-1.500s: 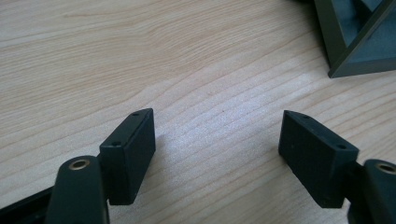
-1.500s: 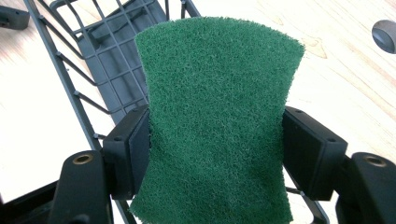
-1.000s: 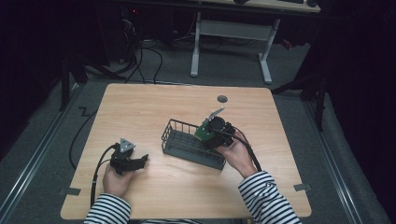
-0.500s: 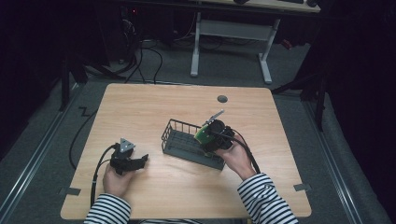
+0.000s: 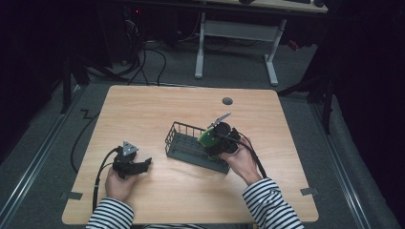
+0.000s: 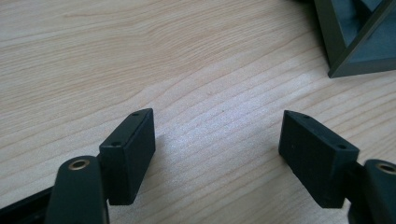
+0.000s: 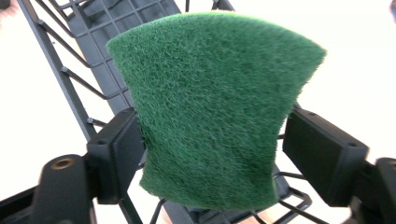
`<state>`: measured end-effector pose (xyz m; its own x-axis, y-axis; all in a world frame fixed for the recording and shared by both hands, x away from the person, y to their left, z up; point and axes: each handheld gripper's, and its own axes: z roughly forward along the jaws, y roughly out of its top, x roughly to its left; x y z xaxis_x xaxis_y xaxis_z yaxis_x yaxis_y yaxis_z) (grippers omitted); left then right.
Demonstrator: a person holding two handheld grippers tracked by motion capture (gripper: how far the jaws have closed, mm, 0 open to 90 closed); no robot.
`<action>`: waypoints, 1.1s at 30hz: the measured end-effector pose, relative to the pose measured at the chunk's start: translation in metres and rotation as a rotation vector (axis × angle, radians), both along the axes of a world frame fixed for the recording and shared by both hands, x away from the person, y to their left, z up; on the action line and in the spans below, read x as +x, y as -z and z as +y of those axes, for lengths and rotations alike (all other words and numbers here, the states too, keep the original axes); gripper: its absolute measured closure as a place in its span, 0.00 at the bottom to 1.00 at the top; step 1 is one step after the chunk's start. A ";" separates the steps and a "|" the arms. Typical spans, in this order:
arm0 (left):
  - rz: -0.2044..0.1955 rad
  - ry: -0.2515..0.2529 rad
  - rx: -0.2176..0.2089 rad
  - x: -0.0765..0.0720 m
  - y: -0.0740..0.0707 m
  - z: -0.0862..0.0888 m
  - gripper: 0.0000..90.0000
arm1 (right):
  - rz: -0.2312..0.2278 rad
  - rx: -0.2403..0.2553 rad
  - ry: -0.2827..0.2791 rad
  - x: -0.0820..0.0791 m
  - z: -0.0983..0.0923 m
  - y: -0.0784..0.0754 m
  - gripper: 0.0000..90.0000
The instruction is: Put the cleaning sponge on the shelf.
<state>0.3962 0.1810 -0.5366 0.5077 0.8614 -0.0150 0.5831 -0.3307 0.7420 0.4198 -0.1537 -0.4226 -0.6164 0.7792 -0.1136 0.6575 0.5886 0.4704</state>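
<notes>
A green scouring pad [image 7: 210, 112] stands between the jaws of my right gripper [image 7: 210, 154], over a dark wire basket [image 7: 79, 70]. These jaws have just been opening. The pad is still pinched at its waist and leans on the left jaw, with the right jaw barely off it. In the high view the right gripper [image 5: 210, 139] sits over the basket's [image 5: 184, 143] right end, with the pad [image 5: 206, 138] at its tip. My left gripper [image 5: 145, 163] rests open on the wooden table [image 5: 157, 109], left of the basket. Nothing is between its jaws [image 6: 217, 140]; a basket corner [image 6: 355, 42] lies ahead.
A round cable hole [image 5: 227, 101] lies in the tabletop behind the basket. A white desk frame [image 5: 239, 33] stands on the floor beyond the table. A black cable [image 5: 98, 176] trails from the left gripper off the near left edge.
</notes>
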 end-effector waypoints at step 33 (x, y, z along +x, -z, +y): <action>-0.001 0.001 0.000 0.000 0.000 0.000 0.31 | -0.110 0.241 0.101 -0.026 -0.066 -0.036 0.33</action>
